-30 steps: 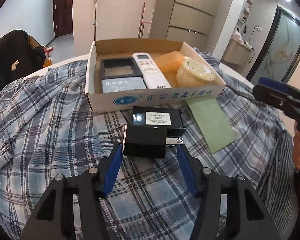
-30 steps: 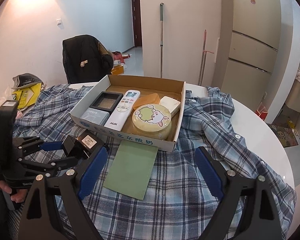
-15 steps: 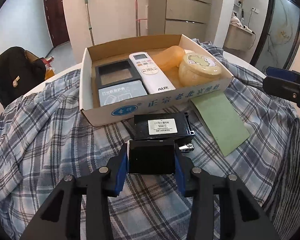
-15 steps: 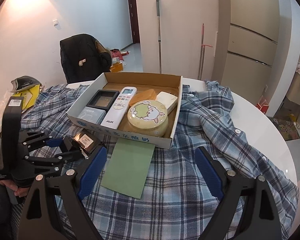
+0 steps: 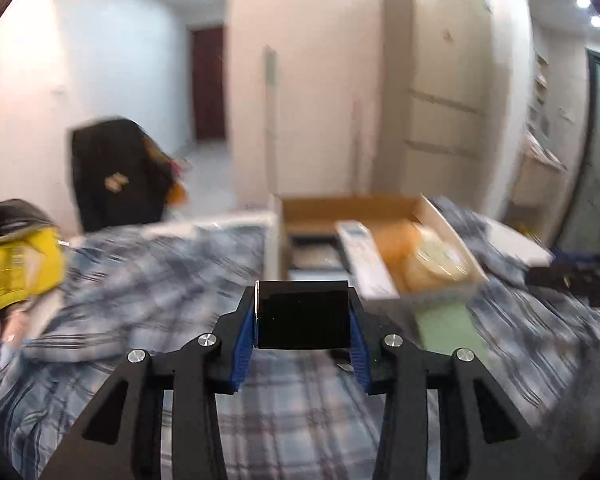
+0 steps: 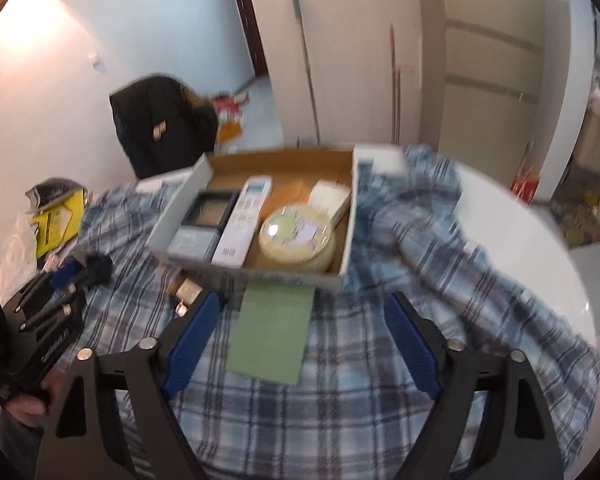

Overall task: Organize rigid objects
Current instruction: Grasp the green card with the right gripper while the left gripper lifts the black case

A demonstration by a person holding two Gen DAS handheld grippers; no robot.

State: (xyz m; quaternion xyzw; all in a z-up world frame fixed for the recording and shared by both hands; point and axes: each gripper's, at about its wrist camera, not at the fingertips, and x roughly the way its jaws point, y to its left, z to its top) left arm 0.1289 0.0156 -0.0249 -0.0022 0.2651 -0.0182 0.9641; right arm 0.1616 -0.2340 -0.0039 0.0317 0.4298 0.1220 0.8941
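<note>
The left gripper [image 5: 302, 314] clamps a black box [image 5: 302, 315] at frame centre; the right gripper [image 6: 300, 338], jaws just narrowing, stands wide and empty over a green card [image 6: 274, 334].

A glossy black box [image 5: 302, 314] sits clamped between blue pads, lifted clear of the plaid cloth. A flat green card [image 6: 272, 335] lies on the cloth just in front of the carton [image 6: 256, 276]. Inside the carton lie a white remote [image 6: 242, 226], a dark frame [image 6: 212, 213], a pale blue box [image 6: 194, 243], a round yellow tub [image 6: 298, 238], a white block [image 6: 329, 200] and an orange piece [image 6: 290, 196].
</note>
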